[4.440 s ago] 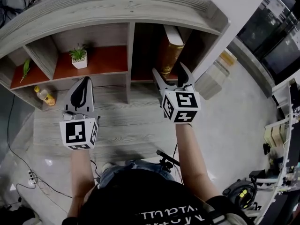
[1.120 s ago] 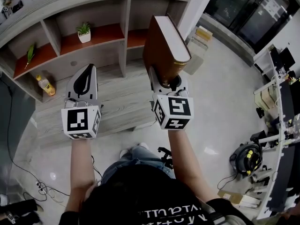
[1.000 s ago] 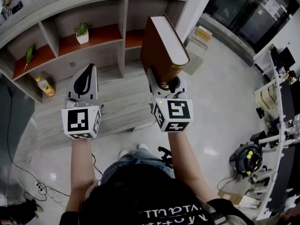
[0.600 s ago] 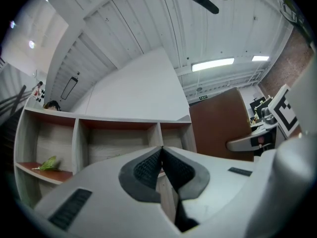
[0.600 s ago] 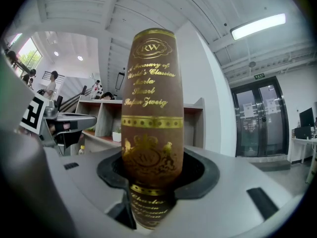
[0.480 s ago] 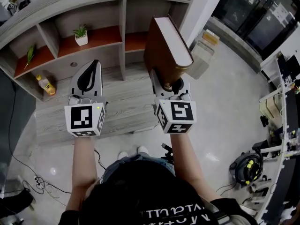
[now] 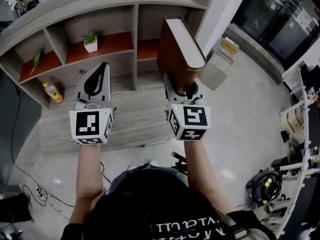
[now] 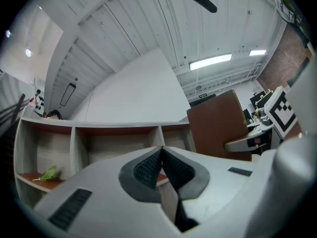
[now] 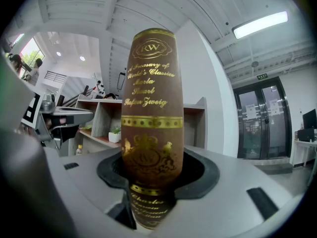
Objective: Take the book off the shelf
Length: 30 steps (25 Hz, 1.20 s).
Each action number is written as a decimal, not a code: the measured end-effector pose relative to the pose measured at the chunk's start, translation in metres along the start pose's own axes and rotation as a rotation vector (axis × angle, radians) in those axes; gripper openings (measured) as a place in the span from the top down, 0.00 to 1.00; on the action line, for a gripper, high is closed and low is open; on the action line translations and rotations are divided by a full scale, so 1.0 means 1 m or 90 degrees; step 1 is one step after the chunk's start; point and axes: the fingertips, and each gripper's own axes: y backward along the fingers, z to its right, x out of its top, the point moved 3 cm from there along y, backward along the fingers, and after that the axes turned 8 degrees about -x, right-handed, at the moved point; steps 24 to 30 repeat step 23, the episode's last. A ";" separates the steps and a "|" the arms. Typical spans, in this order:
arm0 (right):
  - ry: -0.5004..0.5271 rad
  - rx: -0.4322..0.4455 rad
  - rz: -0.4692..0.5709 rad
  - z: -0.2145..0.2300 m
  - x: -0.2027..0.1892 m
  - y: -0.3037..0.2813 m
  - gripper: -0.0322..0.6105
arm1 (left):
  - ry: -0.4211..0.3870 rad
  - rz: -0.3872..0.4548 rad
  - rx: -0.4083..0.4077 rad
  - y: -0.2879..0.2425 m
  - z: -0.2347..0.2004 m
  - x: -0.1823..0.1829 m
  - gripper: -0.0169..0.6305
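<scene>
Between the right tool's (image 7: 183, 85) jaws: the book (image 7: 179, 49), clamped at the foot of its spine and held upright, likely so it could slide straight out. Beyond the tool: the shelf (image 7: 115, 4), in whose right compartment the book stood seconds ago; it now hangs clear in front. Beside it: the left tool (image 7: 95, 80), clenched on nothing and idle, since one grip suffices.

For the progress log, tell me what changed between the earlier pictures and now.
The book came out of the shelf's right compartment: the right gripper, shut on its lower spine, drew it back toward the person and now holds it upright, clear of the shelf. The left gripper stayed shut and empty; the plant, bottle and green leaf stayed in place.
</scene>
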 end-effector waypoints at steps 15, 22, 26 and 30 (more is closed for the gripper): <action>0.012 0.006 0.005 0.000 0.004 -0.003 0.59 | -0.001 0.010 -0.003 -0.007 0.000 0.003 0.96; 0.010 0.005 0.004 0.002 0.002 -0.003 0.59 | -0.004 0.011 -0.003 -0.009 0.002 0.004 0.95; 0.010 0.005 0.003 0.003 0.002 -0.004 0.59 | -0.004 0.011 -0.002 -0.009 0.002 0.004 0.95; 0.010 0.005 0.003 0.003 0.002 -0.004 0.59 | -0.004 0.011 -0.002 -0.009 0.002 0.004 0.95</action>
